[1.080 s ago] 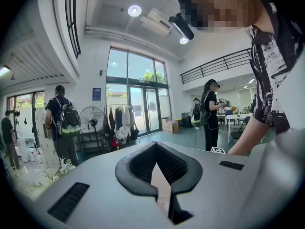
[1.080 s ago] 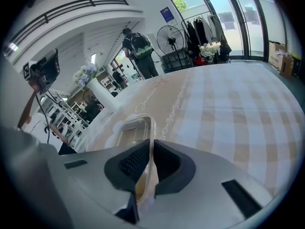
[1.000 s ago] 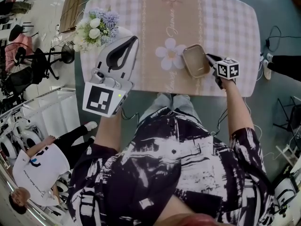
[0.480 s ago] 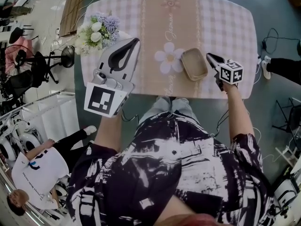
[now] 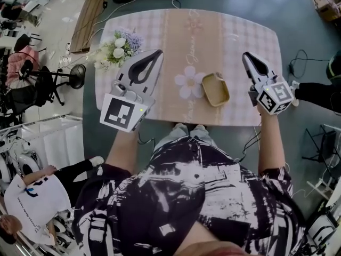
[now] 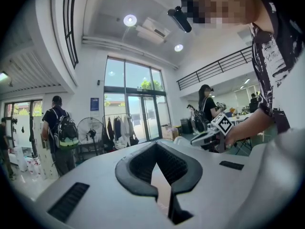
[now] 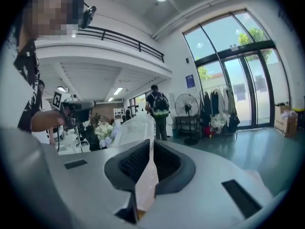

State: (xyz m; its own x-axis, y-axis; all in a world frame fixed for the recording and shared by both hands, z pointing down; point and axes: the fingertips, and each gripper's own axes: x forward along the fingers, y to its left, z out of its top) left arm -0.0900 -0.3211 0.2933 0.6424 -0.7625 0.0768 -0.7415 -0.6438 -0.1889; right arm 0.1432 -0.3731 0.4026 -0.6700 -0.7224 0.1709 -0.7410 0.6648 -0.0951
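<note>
Tan and shallow, a rounded rectangular plastic container [image 5: 216,88] is sitting upright on a table [image 5: 265,34] covered in pink-and-white checked cloth. It is resting near the front edge, on the beige runner [image 5: 198,32] that crosses the middle, just right of a large white flower print [image 5: 187,82]. Neither tool is touching it.

The right gripper [image 5: 245,55], white with dark ribbed pads, is hovering over the right part of the table. It is beside the plastic container but apart from it, with its tips pointing away from the person. Its own view is showing the jaws pressed into a narrow slit, with only a pale sliver between the pads and nothing gripped. Its black-and-white marker cube [image 5: 275,97] is riding at the rear, over the table's front edge.

The left gripper [image 5: 157,52] is being held raised over the left part of the table, well apart from the plastic container. Its tips are lying near a bouquet [image 5: 120,45] of white and lilac flowers standing at the left rim. Its jaws are meeting at the tips, leaving only a thin wedge further back, and are carrying nothing.

Both gripper views are looking out level across a bright hall. A person with a backpack [image 6: 59,132] is standing there beside a standing fan [image 6: 89,127] and a clothes rack [image 6: 119,128] before tall glass doors.
</note>
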